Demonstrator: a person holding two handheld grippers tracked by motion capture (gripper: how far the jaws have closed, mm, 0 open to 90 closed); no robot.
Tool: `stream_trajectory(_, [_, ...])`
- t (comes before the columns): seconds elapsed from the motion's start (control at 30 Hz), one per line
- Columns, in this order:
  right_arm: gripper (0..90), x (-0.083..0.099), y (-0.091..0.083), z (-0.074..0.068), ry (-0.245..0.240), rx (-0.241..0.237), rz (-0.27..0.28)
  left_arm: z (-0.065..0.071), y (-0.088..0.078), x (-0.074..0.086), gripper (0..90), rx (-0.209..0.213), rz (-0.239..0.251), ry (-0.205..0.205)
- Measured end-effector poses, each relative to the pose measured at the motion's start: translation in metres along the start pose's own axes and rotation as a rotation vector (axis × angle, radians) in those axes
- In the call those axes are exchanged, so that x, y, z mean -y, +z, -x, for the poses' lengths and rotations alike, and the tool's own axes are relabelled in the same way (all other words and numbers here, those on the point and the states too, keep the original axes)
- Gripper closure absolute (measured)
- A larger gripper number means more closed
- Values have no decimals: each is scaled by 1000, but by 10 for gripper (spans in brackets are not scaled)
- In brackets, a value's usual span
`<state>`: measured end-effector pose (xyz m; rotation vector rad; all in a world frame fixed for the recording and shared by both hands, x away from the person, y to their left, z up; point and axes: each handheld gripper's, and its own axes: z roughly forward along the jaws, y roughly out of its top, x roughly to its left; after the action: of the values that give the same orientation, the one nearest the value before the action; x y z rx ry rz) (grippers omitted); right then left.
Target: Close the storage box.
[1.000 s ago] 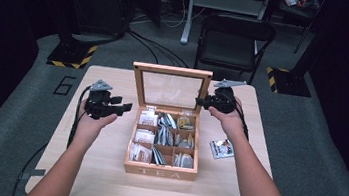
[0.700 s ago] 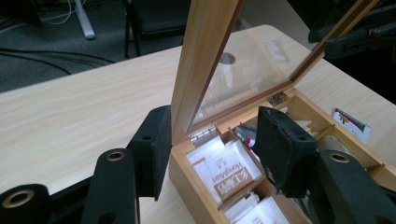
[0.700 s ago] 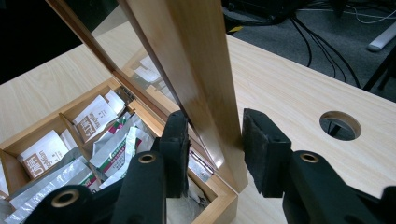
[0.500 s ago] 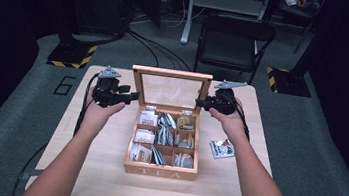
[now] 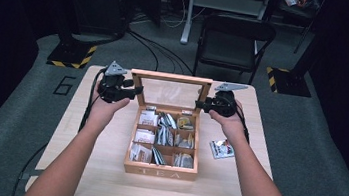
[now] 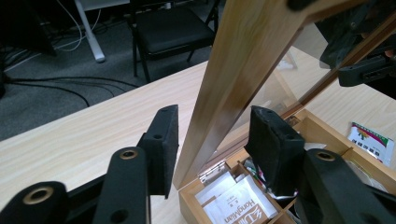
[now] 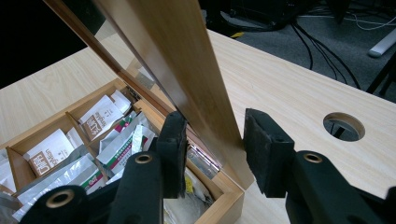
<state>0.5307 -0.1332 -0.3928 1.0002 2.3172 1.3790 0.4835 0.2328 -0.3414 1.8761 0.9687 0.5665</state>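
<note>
Left gripper [image 6: 212, 140] jaws straddle the lid [image 5: 170, 88] frame's left edge, just been closing, pads not quite pressing. Right gripper [image 7: 212, 149] likewise straddles the right edge, small gaps. Lid stands upright on the tea box [image 5: 159, 169], mid-table [image 5: 102, 180]; loose packet [image 5: 221, 148] beside.

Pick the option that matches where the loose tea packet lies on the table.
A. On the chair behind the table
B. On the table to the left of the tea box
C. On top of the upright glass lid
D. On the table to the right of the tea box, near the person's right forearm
D: in the high view the loose tea packet lies flat on the table, right of the tea box, beside the right forearm.
</note>
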Motion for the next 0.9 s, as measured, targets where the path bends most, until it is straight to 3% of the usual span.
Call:
stream_trajectory(0.2, [593,1,-1,-1,-2,-1,0,2,0,0,625,-8,-20,13])
stream_trajectory(0.53, [502,0,-17,-8,0,40,28,4,-3,1,630,-3,-30,22])
stream_trajectory(0.77, [508,-4,-33,-18,-31,46,43,5,-5,5,627,0,-24,18])
stream_trajectory(0.9, [485,-9,-42,-29,-74,70,33,6,-7,6,626,4,-26,21])
